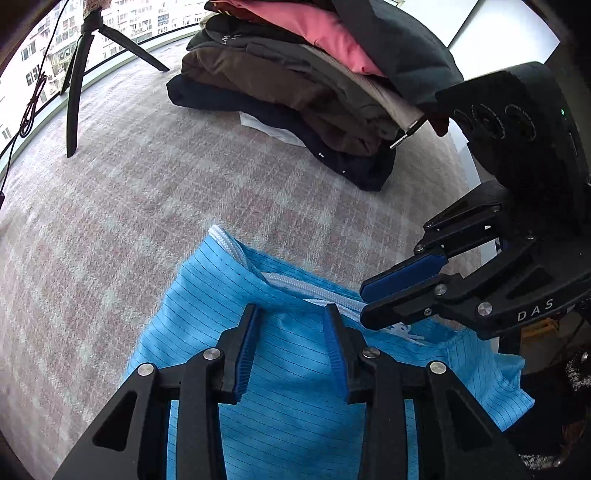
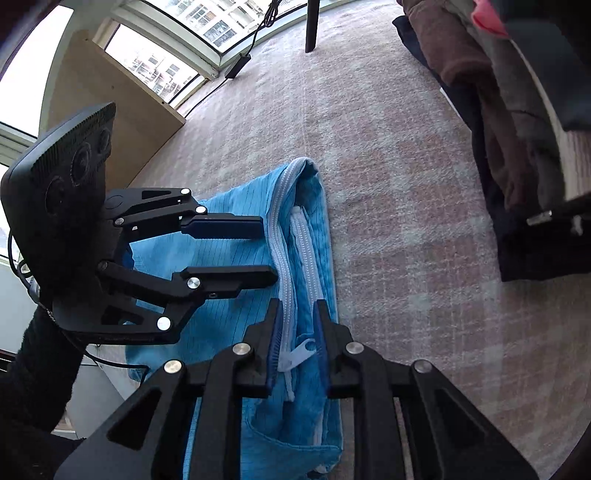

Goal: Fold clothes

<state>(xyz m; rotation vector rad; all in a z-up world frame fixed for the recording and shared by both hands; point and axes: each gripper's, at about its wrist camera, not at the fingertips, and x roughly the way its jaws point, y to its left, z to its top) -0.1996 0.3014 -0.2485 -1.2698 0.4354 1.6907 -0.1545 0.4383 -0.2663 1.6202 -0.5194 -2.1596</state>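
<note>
- A pink-and-grey checked carpet [image 1: 155,206] is covering the floor, running up to curved windows [image 2: 173,40] that are looking out on apartment blocks.
- A black tripod [image 1: 79,74] is standing by the glass, a cable [image 2: 258,29] is trailing down to the carpet, and a wooden panel [image 2: 92,110] is leaning near the frame.
- A pile of folded clothes [image 1: 295,85], dark, brown, grey and pink, is sitting on the carpet beyond the work.
- A blue pinstriped jacket [image 1: 288,369] is lying bunched on the carpet in front of the pile, its white zipper [image 2: 284,229] facing up.
- The left gripper [image 1: 291,347] is hanging over the cloth, released, jaws apart and clamping nothing.
- The right gripper [image 2: 295,343] is straddling the zipper pull, jaws narrowly parted, not pressing on it.
</note>
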